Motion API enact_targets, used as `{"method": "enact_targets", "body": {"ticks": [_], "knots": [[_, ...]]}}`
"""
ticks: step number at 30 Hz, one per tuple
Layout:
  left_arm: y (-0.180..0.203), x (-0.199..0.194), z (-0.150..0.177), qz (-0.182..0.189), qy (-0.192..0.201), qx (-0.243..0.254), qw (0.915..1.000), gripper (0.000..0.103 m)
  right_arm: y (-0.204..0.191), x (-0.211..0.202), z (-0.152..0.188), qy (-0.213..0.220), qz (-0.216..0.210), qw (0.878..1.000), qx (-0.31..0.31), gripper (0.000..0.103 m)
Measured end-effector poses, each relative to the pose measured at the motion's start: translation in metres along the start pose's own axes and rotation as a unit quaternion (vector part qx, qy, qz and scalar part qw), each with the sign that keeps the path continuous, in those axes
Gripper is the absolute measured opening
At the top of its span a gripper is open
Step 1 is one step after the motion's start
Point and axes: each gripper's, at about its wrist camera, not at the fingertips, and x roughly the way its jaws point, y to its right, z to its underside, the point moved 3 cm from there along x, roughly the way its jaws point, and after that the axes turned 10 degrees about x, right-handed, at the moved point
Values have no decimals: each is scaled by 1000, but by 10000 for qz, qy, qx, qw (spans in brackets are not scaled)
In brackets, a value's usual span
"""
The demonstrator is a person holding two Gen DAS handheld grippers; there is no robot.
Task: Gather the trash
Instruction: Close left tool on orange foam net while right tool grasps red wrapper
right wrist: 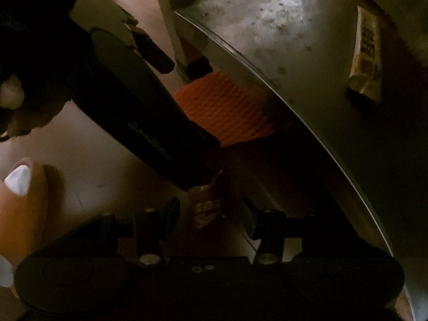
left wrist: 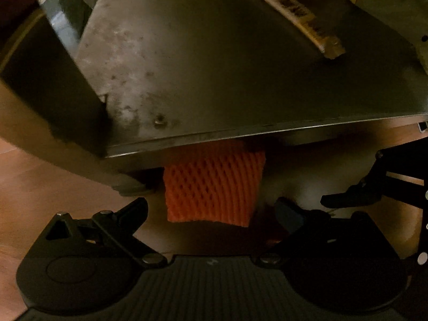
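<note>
An orange foam fruit net [left wrist: 214,187] lies on a pale floor, its far end tucked under the edge of a grey metal shelf [left wrist: 214,67]. My left gripper [left wrist: 211,208] points steeply down and stands open, the near end of the net just reaching between its fingertips, untouched. In the right wrist view the same net [right wrist: 230,107] shows beyond the left gripper [right wrist: 188,99]. My right gripper [right wrist: 208,214] is open too, with a crumpled clear-brown wrapper [right wrist: 207,208] on the floor between its fingertips; the pads stand apart from it.
A long paper wrapper with barcodes [left wrist: 302,13] lies on the metal shelf [right wrist: 321,93], seen again as a wrapper [right wrist: 366,53] at upper right. A person's finger [right wrist: 24,187] grips the tool at left. Brown wooden floor [left wrist: 40,187] runs along the left.
</note>
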Motion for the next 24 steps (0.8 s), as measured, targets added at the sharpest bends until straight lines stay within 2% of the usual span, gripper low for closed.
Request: {"method": "enact_targets", "body": {"ticks": [2, 5, 8, 11, 13, 15, 18, 24], "knots": [[1, 5, -1, -69, 1, 30, 10000, 97, 1, 6, -1, -10, 35, 10000, 12, 49], [2, 13, -2, -85, -100, 26, 9999, 80, 2, 12, -1, -28, 35, 10000, 18, 49], [2, 18, -3, -24, -163, -58, 9998, 77, 3, 18, -2, -34, 60, 10000, 18, 46], [3, 21, -4, 33, -133, 6, 9999, 67, 1, 20, -1, 3, 48, 10000, -28, 45], [5, 20, -4, 32, -106, 65, 9999, 58, -1, 23, 5, -27, -9, 10000, -7, 43], [7, 18, -5, 79, -81, 63, 9999, 40, 1, 29, 3, -65, 44, 10000, 40, 34], [8, 14, -7, 97, -106, 148, 9998, 27, 5, 29, 4, -94, 18, 9996, 274, 32], [8, 5, 1, 224, -303, 46, 9993, 23, 12, 21, 14, -272, 74, 9969, 731, 28]]}}
